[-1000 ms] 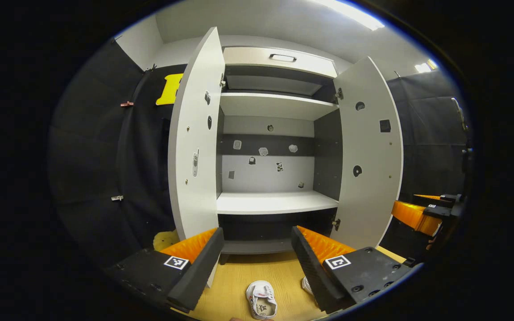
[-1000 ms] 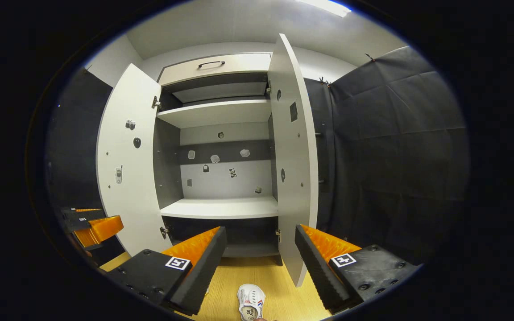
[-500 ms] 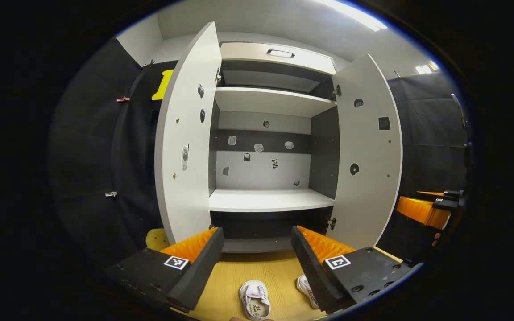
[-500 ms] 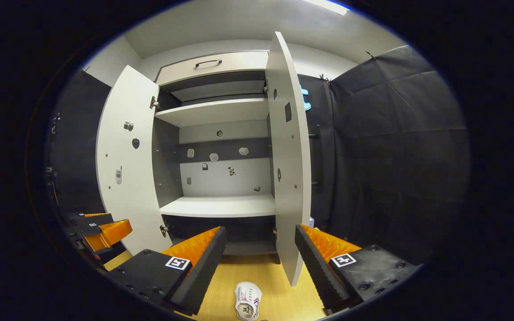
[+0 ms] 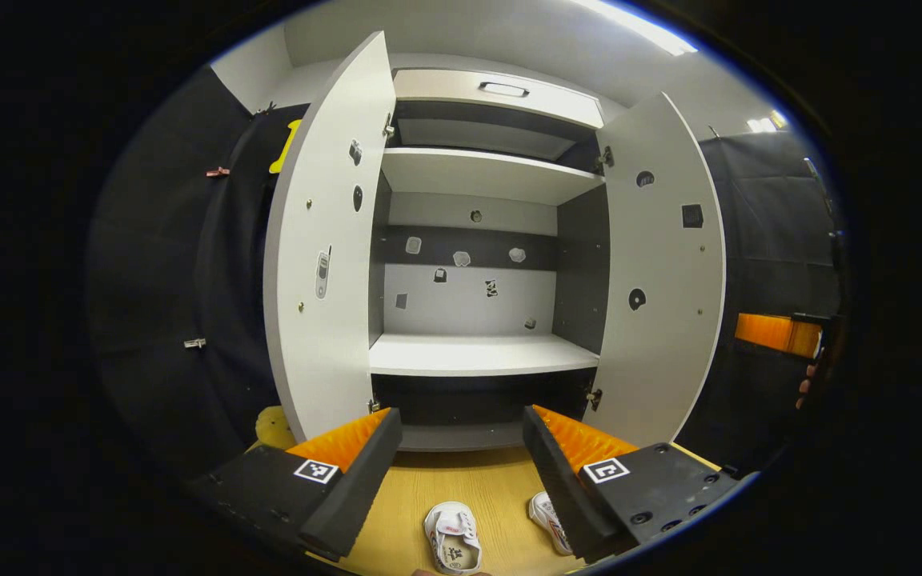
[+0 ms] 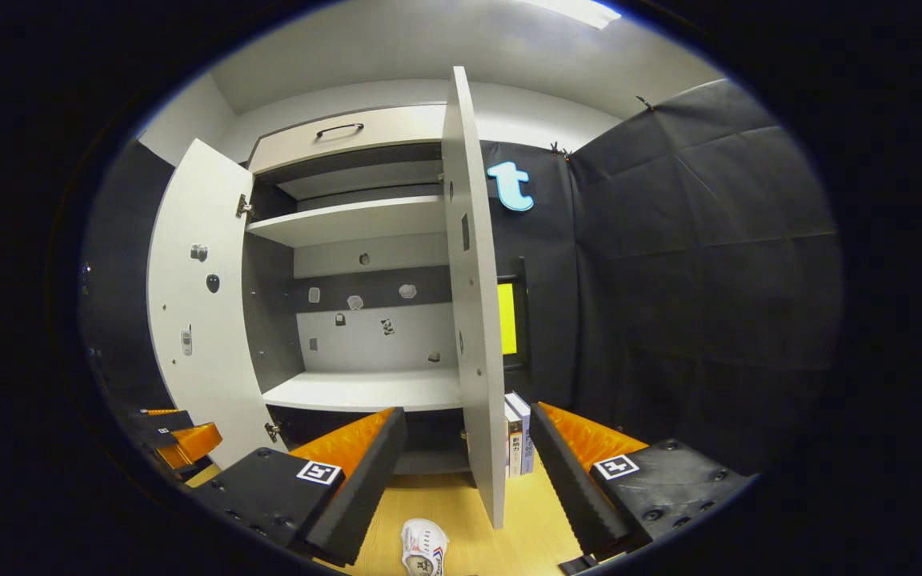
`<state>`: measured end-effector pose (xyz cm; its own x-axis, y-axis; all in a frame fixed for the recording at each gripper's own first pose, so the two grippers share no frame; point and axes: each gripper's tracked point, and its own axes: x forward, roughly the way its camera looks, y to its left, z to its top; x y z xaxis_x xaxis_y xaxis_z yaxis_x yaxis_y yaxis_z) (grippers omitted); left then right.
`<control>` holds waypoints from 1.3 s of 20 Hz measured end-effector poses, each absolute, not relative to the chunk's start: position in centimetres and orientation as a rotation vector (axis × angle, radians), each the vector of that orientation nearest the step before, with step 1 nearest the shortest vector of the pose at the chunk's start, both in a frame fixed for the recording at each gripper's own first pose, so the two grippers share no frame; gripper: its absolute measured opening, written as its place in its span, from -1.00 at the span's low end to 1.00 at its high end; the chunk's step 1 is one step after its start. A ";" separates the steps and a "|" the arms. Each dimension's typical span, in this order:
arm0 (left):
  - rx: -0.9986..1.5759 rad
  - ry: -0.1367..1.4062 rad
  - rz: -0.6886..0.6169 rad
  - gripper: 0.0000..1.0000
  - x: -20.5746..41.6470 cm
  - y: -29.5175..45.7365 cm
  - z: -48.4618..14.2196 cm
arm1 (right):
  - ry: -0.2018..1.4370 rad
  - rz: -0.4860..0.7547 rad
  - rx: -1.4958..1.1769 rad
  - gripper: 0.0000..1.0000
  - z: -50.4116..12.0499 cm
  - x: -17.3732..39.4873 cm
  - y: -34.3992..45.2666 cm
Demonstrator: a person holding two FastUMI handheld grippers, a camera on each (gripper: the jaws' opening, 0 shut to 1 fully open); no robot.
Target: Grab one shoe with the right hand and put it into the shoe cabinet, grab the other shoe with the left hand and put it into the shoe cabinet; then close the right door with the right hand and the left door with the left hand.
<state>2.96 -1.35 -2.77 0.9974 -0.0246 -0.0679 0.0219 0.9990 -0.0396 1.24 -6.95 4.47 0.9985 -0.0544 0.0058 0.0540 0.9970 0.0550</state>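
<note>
At the booth's back stood the cabinet (image 5: pixel 477 352), both doors swung wide, its shelves bare. Left door (image 5: pixel 321 240) and right door (image 5: pixel 665 264) were not yet closed. On the wooden floor (image 5: pixel 469 480) before it lay two white shoes: one shoe (image 5: pixel 453 546) between the left gripper's (image 5: pixel 461 472) fingers, the other shoe (image 5: pixel 551 520) beside it. Neither was lifted; by this showing, no step was done. Left gripper: jaws apart, empty. Right gripper (image 6: pixel 467 472): jaws apart, empty, above a shoe (image 6: pixel 422 552). Books (image 6: pixel 517 436) stood just right of the cabinet. Black cloth lined the walls; a ceiling light shone overhead.
</note>
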 end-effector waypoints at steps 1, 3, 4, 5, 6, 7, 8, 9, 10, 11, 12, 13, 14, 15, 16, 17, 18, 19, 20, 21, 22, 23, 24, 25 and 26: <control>-0.037 0.072 -0.024 0.90 3.0 -1.4 -2.9 | -0.006 -0.046 0.057 0.97 4.6 1.3 -6.9; -0.035 0.080 -0.022 0.90 3.0 -1.3 -3.1 | 0.013 -0.025 0.068 0.97 4.2 1.4 -6.4; -0.033 0.085 -0.021 0.90 3.1 -1.3 -3.3 | 0.038 -0.006 0.078 0.97 3.5 1.2 -5.7; -0.030 0.089 -0.017 0.90 3.1 -1.2 -3.5 | 0.067 0.014 0.085 0.97 2.5 1.0 -4.9; -0.027 0.092 -0.012 0.90 3.0 -1.0 -3.6 | 0.095 0.034 0.086 0.97 1.4 0.9 -4.2; -0.026 0.095 -0.006 0.90 2.9 -0.8 -3.9 | 0.122 0.052 0.082 0.96 0.1 0.6 -3.3; -0.027 0.099 -0.002 0.90 2.7 -0.6 -4.1 | 0.156 0.069 0.077 0.97 -1.3 0.5 -2.5; -0.027 0.106 0.004 0.90 2.6 -0.3 -4.5 | 0.195 0.088 0.078 0.96 -3.0 0.2 -1.6; -0.027 0.118 0.009 0.90 2.4 -0.1 -5.0 | 0.238 0.107 0.084 0.97 -4.7 -0.1 -0.5; -0.027 0.132 0.015 0.90 2.1 0.2 -5.6 | 0.279 0.124 0.093 0.97 -6.6 -0.3 0.4; -0.025 0.145 0.022 0.90 1.9 0.6 -6.1 | 0.318 0.136 0.101 0.97 -8.4 -0.4 1.3; -0.023 0.160 0.030 0.90 1.8 1.0 -6.8 | 0.356 0.148 0.104 0.97 -10.4 -0.5 2.1; -0.021 0.176 0.039 0.90 1.6 1.4 -7.3 | 0.396 0.155 0.103 0.97 -12.4 -0.7 2.7; -0.019 0.191 0.047 0.90 1.5 1.9 -8.0 | 0.439 0.163 0.102 0.97 -14.5 -0.8 3.3; -0.017 0.207 0.055 0.90 1.3 2.4 -8.4 | 0.484 0.170 0.100 0.97 -16.5 -0.9 3.8; -0.014 0.219 0.063 0.90 1.2 2.8 -8.9 | 0.528 0.177 0.099 0.97 -18.5 -1.0 4.3; -0.011 0.230 0.072 0.90 1.2 3.4 -9.2 | 0.568 0.185 0.098 0.97 -20.4 -1.3 4.7; -0.009 0.240 0.081 0.90 1.2 3.8 -9.6 | 0.603 0.193 0.095 0.97 -22.2 -1.4 5.1; -0.007 0.250 0.090 0.90 1.1 4.3 -9.9 | 0.633 0.199 0.089 0.97 -24.0 -1.5 5.5; -0.007 0.259 0.098 0.90 1.0 4.7 -10.2 | 0.655 0.207 0.074 0.97 -25.8 -1.6 5.8; -0.008 0.266 0.108 0.90 1.0 5.0 -10.6 | 0.676 0.212 0.050 0.98 -27.7 -1.7 6.0; -0.010 0.277 0.117 0.90 1.1 5.3 -11.1 | 0.707 0.221 0.035 0.98 -29.5 -2.0 6.1; -0.016 0.288 0.126 0.90 1.1 5.5 -11.6 | 0.740 0.237 0.034 0.98 -31.3 -2.4 6.6; -0.022 0.296 0.134 0.90 1.0 5.7 -12.0 | 0.778 0.248 0.035 0.98 -33.0 -2.7 7.0; -0.026 0.300 0.141 0.89 0.9 5.8 -12.2 | 0.809 0.249 0.028 0.98 -34.2 -2.9 7.0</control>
